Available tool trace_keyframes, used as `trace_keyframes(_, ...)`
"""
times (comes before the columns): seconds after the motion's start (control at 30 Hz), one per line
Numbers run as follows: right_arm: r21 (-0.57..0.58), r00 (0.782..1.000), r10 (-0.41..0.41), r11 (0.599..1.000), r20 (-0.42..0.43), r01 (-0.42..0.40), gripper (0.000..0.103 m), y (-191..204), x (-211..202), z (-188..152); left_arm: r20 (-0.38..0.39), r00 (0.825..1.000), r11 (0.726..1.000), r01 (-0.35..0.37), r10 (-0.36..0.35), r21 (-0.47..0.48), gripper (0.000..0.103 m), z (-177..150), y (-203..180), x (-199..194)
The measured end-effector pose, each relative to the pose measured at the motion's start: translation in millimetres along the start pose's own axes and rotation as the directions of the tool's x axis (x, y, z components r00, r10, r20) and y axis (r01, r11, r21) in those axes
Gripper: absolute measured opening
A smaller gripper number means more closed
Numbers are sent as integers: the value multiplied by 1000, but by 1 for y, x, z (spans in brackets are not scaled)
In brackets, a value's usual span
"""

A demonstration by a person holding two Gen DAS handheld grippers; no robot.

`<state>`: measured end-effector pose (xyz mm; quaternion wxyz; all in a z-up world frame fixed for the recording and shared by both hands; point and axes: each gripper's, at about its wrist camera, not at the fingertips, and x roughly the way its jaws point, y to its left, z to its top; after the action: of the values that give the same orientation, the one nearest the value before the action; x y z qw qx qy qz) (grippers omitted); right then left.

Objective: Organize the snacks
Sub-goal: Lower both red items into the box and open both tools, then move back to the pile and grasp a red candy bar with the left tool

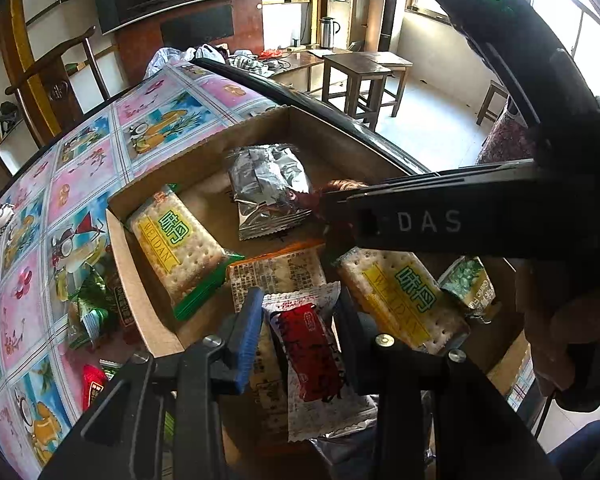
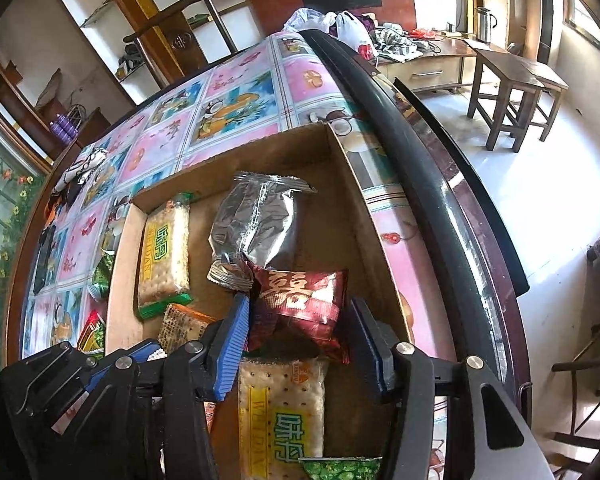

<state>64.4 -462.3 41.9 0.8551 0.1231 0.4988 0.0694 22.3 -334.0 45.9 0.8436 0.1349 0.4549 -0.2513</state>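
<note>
An open cardboard box (image 1: pixel 140 280) on the patterned table holds several snack packets. In the left wrist view my left gripper (image 1: pixel 298 300) is low over the box, shut on a white packet with a red label (image 1: pixel 306 344). My right gripper (image 1: pixel 328 204) reaches in from the right, its tip at a dark red packet beside a silver foil packet (image 1: pixel 266 188). From the right wrist view, the right gripper (image 2: pixel 298 304) stands open, and the dark red packet (image 2: pixel 304 292) lies between its blue pads, partly on the silver packet (image 2: pixel 256 224).
Two cracker packets (image 1: pixel 176 248) (image 1: pixel 404 300), an orange-edged packet (image 1: pixel 276 272) and a green pea packet (image 1: pixel 468 284) also lie in the box. Loose green and red snacks (image 1: pixel 88 312) sit on the table left of it. The table's black rim (image 2: pixel 420 160) runs just right of the box wall (image 2: pixel 364 208).
</note>
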Motion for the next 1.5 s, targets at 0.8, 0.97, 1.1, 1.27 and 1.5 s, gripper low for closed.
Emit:
trace_keyframes(0.8, 37, 988, -67, 997, 138, 62, 63, 28, -62, -16, 67, 997, 999, 34, -35, 12, 50, -12, 12, -47)
trace_keyframes(0.97, 63, 984, -90, 995, 156, 81, 63, 34, -71, -23, 89, 996, 999, 30, -29, -13, 54, -19, 27, -63)
trace_keyframes(1.1, 49, 984, -75, 996, 162, 68, 63, 49, -76, -29, 100, 995, 998, 24, -18, -59, 59, -26, 45, -73)
trace_keyframes(1.27, 28, 987, -35, 999, 154, 31, 63, 67, -75, -37, 94, 996, 993, 12, -1, -121, 60, -39, 74, -83)
trace_keyframes(1.5, -24, 996, 35, 999, 78, -34, 63, 96, -65, -47, 46, 999, 965, -7, 19, -263, 65, -72, 133, -86)
